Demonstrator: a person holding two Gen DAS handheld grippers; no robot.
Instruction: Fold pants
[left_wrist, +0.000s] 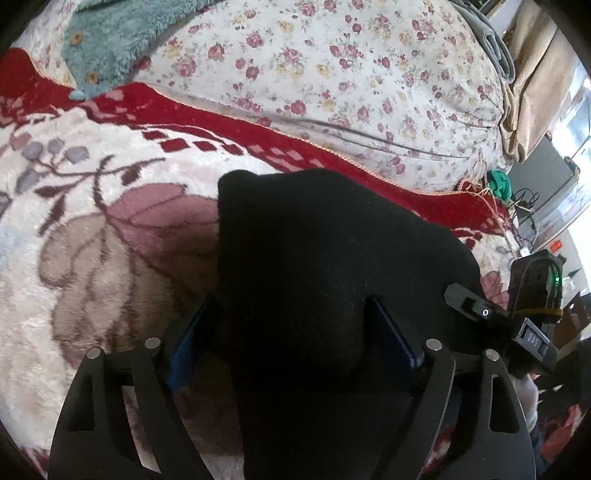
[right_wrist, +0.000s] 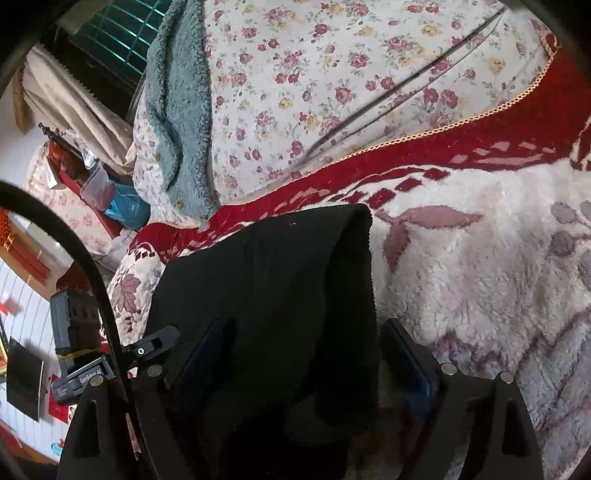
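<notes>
Both grippers are down low over the bed now, pointed at a slant toward the blanket (left_wrist: 110, 236), and the pants (left_wrist: 314, 258) lie under them as a black, bunched slab on the plush floral pile. From the left wrist view the cloth runs from 6 o'clock up to a blunt folded end near 12, with the red border beyond it. The left gripper (left_wrist: 291, 332) stands spread wide, cloth between its blue pads (left_wrist: 391, 332) but, as far as I can judge, no pinch on it (the black fabric swallows all detail, so contact on the inner faces is hard to read). The right gripper (right_wrist: 306, 354) matches: jaws wide apart, the pants passing between them, the right-hand pad standing clear of the fabric edge with blanket showing in the gap.

My read: this is a release at the end of a fold, the doubled cloth laid down and both grippers let go. The far end looks rounded and thick, as a folded edge would.

The quilt (left_wrist: 351, 74) with roses sits at 12 to 1 o'clock, and a teal fleece (left_wrist: 107, 40) at 11, both well apart from the work.

Next move, I'd say: back both grippers out without dragging the top layer, then find the next edge to take for another fold, or tidy the stack.
</notes>
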